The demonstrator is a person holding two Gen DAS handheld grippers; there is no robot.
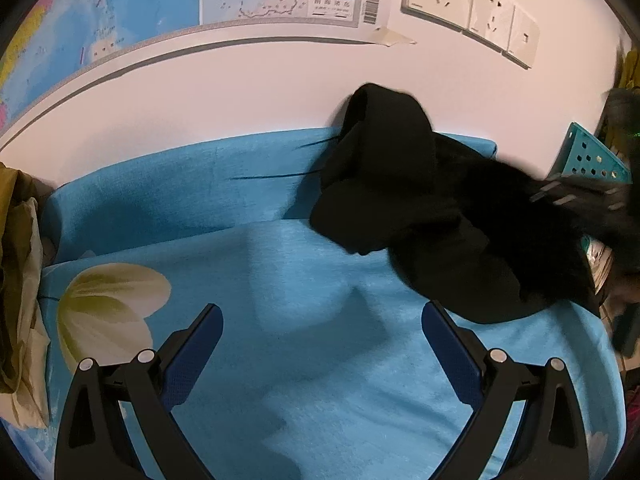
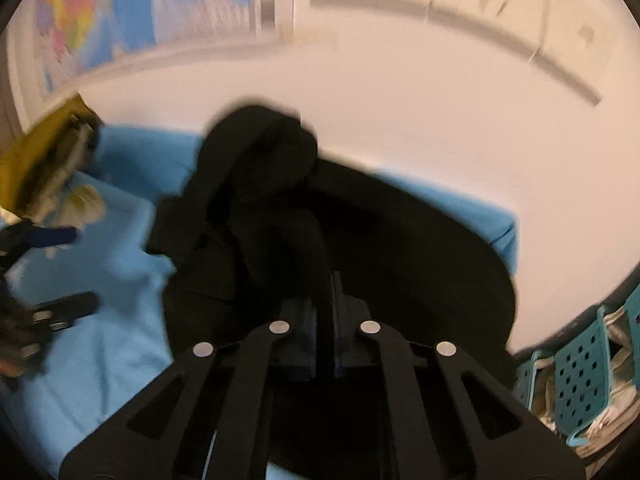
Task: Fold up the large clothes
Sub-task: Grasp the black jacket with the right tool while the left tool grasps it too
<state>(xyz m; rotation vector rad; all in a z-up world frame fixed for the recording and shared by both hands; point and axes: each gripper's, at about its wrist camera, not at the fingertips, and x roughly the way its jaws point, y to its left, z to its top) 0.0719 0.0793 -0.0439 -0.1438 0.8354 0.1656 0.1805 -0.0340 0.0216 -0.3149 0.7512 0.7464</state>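
Observation:
A black garment lies bunched on the blue flowered sheet, heaped against the wall at the right. In the right wrist view my right gripper is shut on a fold of the black garment, which rises in a strip from between the pads. My left gripper hangs open over bare sheet, left of and just short of the garment's near edge, with nothing between its fingers. The right wrist view is blurred, and the left gripper shows at its left edge, jaws apart.
A teal perforated basket stands past the sheet's right edge. Olive-yellow cloth is piled at the left. The wall behind carries a map and sockets. Bare blue sheet lies left of the garment.

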